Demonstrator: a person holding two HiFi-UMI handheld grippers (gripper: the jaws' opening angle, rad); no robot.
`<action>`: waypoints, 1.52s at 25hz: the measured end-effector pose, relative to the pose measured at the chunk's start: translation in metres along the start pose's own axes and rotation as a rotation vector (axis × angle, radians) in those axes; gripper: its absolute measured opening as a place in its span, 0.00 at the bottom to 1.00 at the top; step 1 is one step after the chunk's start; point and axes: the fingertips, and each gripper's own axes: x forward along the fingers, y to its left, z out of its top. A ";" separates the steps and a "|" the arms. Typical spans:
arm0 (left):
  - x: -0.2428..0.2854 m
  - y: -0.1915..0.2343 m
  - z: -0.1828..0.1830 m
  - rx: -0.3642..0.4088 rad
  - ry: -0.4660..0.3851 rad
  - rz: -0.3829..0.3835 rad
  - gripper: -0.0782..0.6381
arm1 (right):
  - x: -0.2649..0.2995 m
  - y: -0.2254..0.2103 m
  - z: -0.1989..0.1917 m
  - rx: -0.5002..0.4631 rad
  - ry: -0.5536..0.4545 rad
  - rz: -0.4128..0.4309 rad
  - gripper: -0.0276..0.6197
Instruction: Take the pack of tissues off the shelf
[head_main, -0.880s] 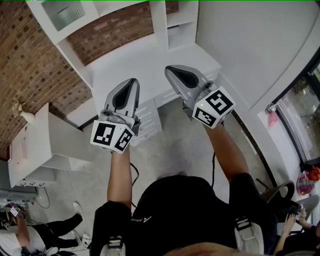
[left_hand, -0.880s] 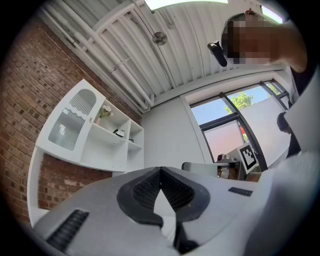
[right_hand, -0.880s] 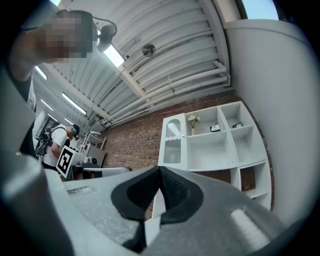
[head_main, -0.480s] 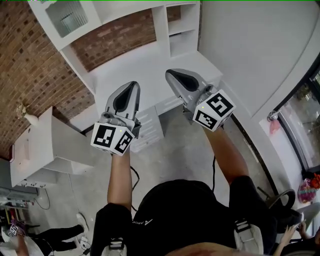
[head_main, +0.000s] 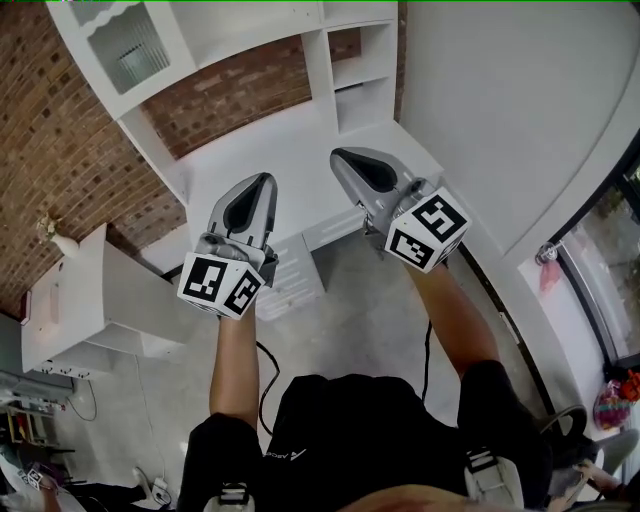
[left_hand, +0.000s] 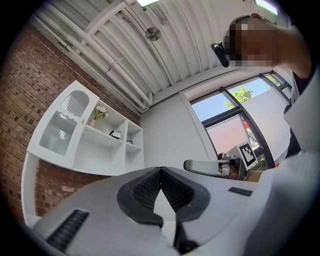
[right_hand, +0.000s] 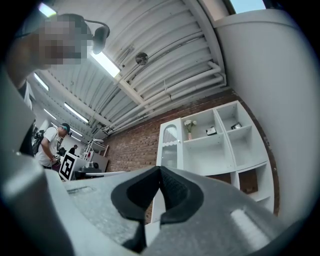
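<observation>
One vase stands on the shelf

The counter in the upper middle of the head view is open from the front and from above, with a brick wall behind its wide bay. The shelf unit hems it in: an upright splits the wide bay from narrow cubbies at the right, and a white wall stands just beside those. In the right gripper view the upper shelf carries a vase of flowers and a small item, with a gap between them. Another small item sits in the next cubby. A glazed door shuts the left bay.
</observation>
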 end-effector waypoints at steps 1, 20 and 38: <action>0.005 -0.001 0.000 0.000 0.005 0.002 0.11 | 0.001 -0.006 0.001 0.002 0.001 0.002 0.05; 0.104 0.143 -0.012 0.016 -0.074 -0.037 0.11 | 0.158 -0.112 -0.010 -0.087 0.010 -0.038 0.05; 0.195 0.275 -0.024 0.026 -0.091 -0.119 0.11 | 0.321 -0.217 0.004 -0.194 -0.013 -0.126 0.13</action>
